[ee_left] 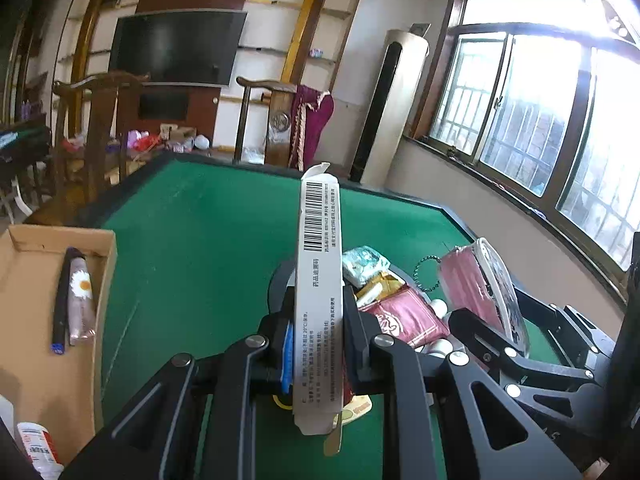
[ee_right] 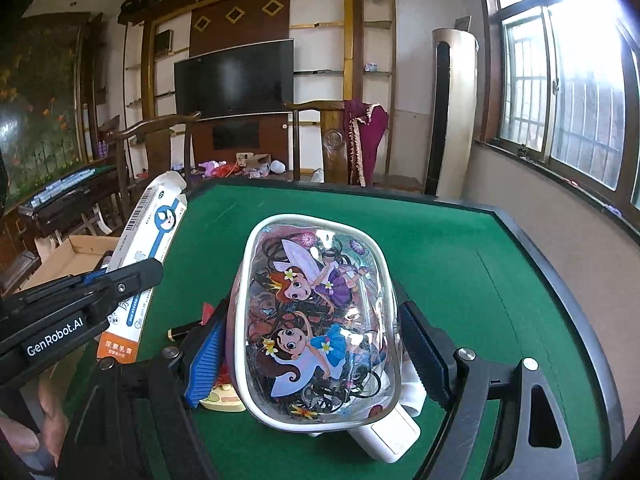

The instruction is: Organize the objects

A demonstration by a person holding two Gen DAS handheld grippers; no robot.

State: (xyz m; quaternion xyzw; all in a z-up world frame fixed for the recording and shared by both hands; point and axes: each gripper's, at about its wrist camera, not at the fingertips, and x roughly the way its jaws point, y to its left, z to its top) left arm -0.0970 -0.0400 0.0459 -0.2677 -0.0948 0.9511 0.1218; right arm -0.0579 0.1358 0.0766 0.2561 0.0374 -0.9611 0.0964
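The left gripper (ee_left: 318,344) pinches one long white box (ee_left: 320,280) with black bar lines, standing tall with its open flap up. The right gripper (ee_right: 316,340) squeezes one see-through pouch (ee_right: 316,320) with two fairy girls, also upright. Both hang over the green table (ee_left: 200,240), near one cardboard tray (ee_left: 36,320).

Matte black left claw (ee_left: 318,344), silver screws, blue ribbed pads (ee_right: 206,356); white "GenRobot.AI" lettering; bare-skinned hand (ee_right: 30,436).
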